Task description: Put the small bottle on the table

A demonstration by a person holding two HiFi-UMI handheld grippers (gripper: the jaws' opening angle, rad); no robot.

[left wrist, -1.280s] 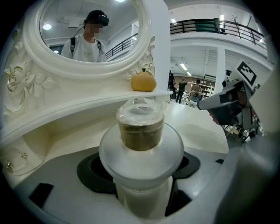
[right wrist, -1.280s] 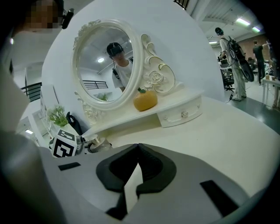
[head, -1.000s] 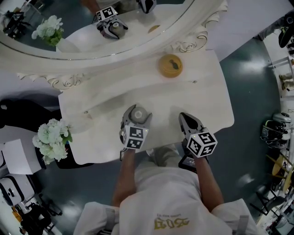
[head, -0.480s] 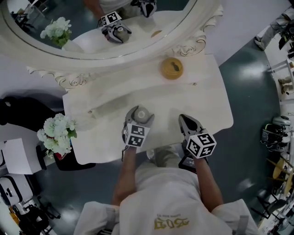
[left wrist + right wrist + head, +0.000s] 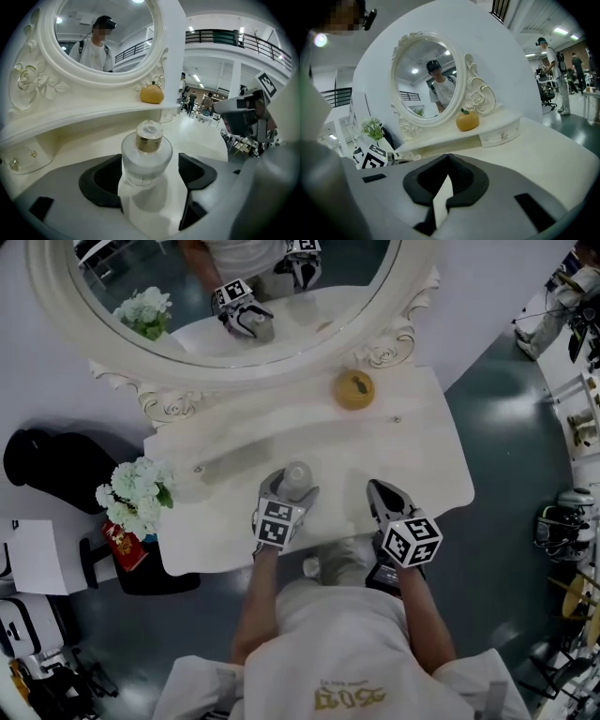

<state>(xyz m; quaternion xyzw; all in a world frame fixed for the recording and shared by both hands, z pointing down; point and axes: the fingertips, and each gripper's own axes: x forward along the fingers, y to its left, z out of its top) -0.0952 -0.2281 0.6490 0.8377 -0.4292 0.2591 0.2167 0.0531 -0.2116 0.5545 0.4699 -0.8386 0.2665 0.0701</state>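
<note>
while white flowers (image 5: 136, 498) stand off the table's (image 5: 422, 451) left end, the left gripper's (image 5: 288, 493) jaws are opening w/ the small bottle (image 5: 146, 157) btwn them, upright on the table near its front edge. further back, a yellow ornament (image 5: 354, 389) sits below the mirror (image 5: 234, 306). right gripper (image 5: 378, 491): jaws closed tip to tip, empty.

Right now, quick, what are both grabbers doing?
Left gripper: jaws opening, not gripping; the small bottle stands between them on the table.
Right gripper: shut, holding nothing.
</note>
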